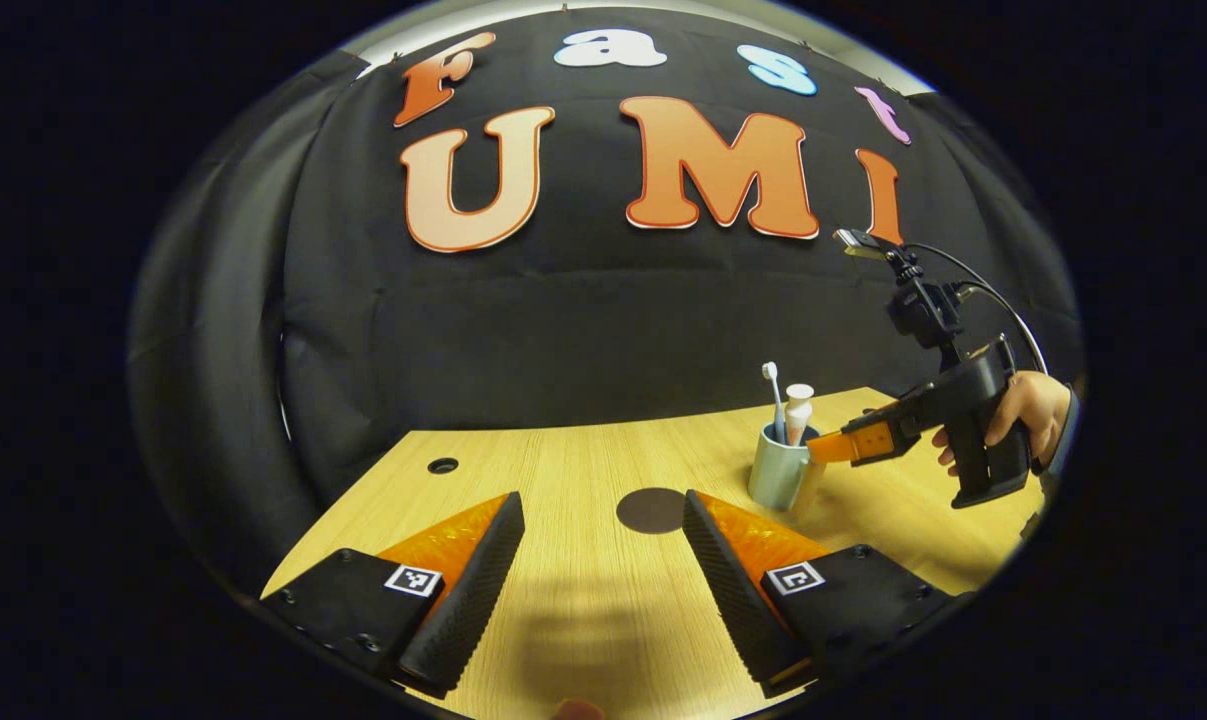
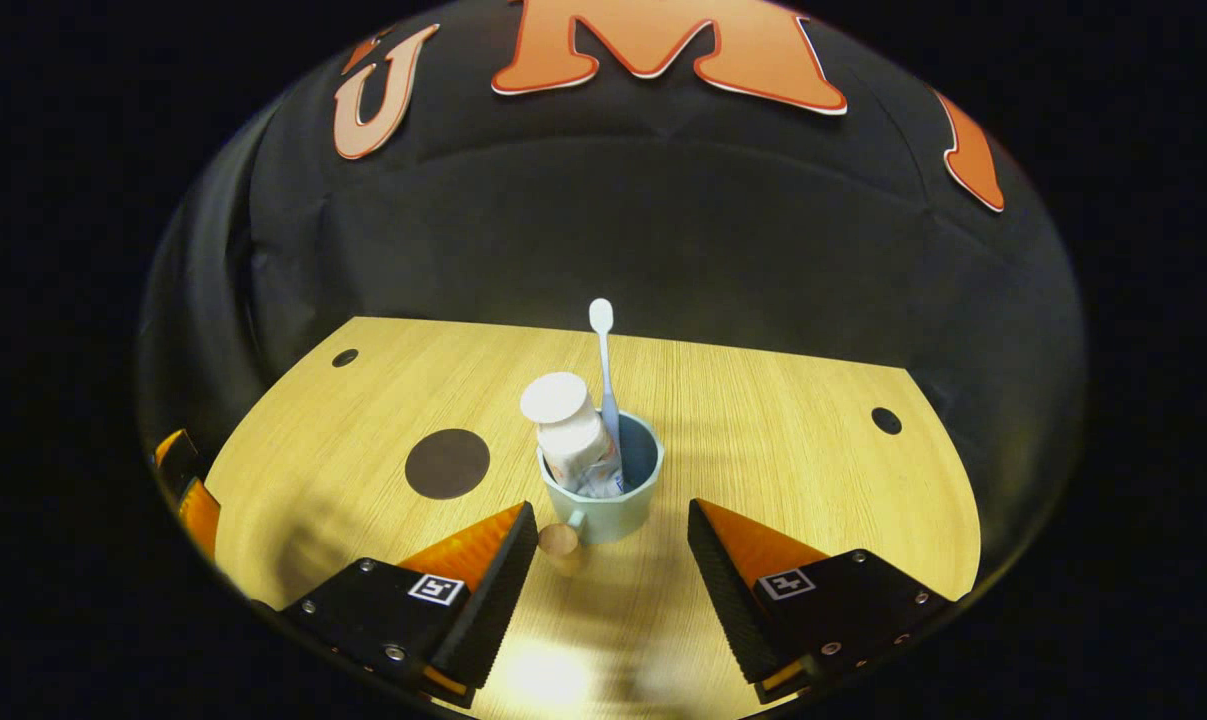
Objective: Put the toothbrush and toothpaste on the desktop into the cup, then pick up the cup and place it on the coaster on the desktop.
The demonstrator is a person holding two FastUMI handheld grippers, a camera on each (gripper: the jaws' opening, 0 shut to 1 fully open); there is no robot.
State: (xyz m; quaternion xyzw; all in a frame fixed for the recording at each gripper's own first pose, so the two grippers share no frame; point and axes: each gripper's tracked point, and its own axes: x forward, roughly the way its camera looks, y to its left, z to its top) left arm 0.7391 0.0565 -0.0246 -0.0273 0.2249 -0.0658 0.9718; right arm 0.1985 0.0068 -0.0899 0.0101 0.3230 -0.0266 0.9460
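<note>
A pale blue cup [image 2: 613, 520] stands upright on the wooden desk [image 2: 783, 440], holding a white toothpaste tube [image 2: 568, 430] and a white toothbrush [image 2: 603, 350], head up. My right gripper [image 2: 613, 508] is open, its fingertips at either side of the cup's near wall with small gaps. The cup's handle sits close to the left finger [image 2: 493, 560]. A dark round coaster [image 2: 447, 463] lies to the cup's left. In the left gripper view, my left gripper [image 1: 603, 498] is open and holds nothing; the coaster [image 1: 651, 510] is just ahead, and the cup [image 1: 778, 475] stands right of it.
A hand [image 1: 1023, 410] holds the right gripper [image 1: 843, 445] at the cup's right side. Round cable holes [image 2: 344, 357] [image 2: 885, 420] sit near the desk's far corners. The black cloth wall rises right behind the desk. The left gripper's finger [image 2: 188, 500] shows at the far left edge.
</note>
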